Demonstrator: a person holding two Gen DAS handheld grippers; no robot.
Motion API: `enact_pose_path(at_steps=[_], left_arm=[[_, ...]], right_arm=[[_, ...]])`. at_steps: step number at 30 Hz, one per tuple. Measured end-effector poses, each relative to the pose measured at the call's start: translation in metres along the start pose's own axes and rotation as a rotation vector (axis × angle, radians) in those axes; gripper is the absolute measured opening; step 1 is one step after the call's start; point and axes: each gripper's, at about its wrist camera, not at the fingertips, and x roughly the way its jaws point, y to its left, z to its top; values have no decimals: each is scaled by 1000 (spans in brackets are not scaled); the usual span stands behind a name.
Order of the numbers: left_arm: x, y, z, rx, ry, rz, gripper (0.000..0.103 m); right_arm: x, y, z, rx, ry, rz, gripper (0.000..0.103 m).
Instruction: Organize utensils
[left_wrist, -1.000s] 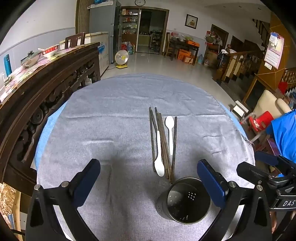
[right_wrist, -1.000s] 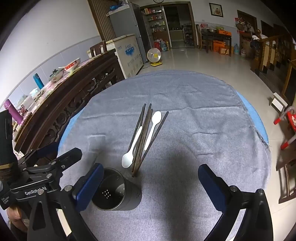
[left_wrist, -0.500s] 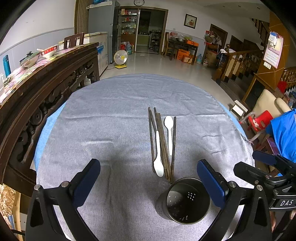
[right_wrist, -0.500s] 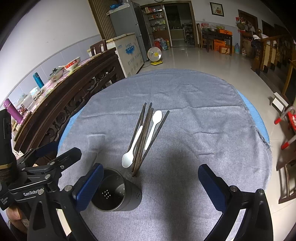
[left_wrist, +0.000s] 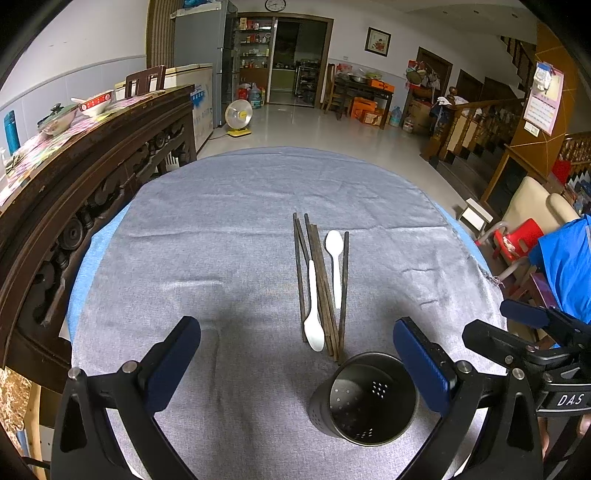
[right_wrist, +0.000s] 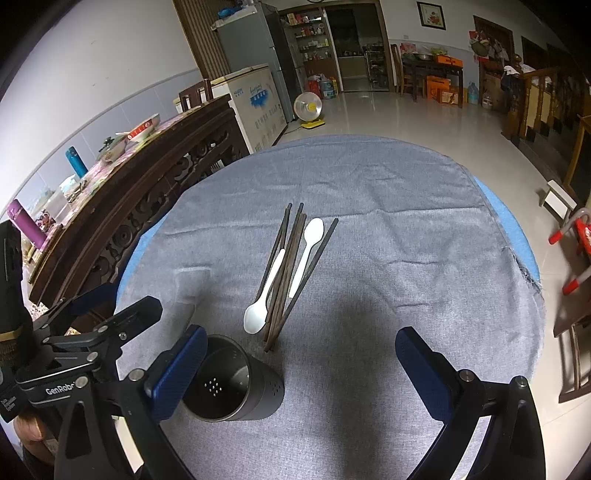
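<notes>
Several dark chopsticks (left_wrist: 320, 284) (right_wrist: 287, 275) and two white spoons lie in a bundle on the grey cloth: one spoon (left_wrist: 313, 314) (right_wrist: 263, 299) with its bowl toward me, the other (left_wrist: 335, 258) (right_wrist: 307, 248) with its bowl away. A dark perforated metal holder (left_wrist: 365, 398) (right_wrist: 234, 384) stands upright and empty just in front of them. My left gripper (left_wrist: 297, 363) is open and empty, above the near cloth, left of the holder. My right gripper (right_wrist: 301, 373) is open and empty, right of the holder. Each gripper shows in the other's view.
The round table (left_wrist: 207, 229) has a grey cloth over a blue one. A dark carved wooden sideboard (left_wrist: 74, 177) with bowls stands close on the left. A red stool (left_wrist: 517, 236) and a cream chair (left_wrist: 535, 199) stand to the right.
Both views have drifted slightly; the utensils and the holder sit a little lower in the frames. Nothing was taken hold of.
</notes>
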Motion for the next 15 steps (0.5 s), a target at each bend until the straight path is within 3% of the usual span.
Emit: enact_pose_path(at_steps=[5,15], left_arm=[[0,0,-1,-3,-8,-5,103],[-1,-1,-1,-4,-14,-11,103]], right_arm=[[1,0,0,13,19,13,103],[2,-1,0,-18,-32,-17,103]])
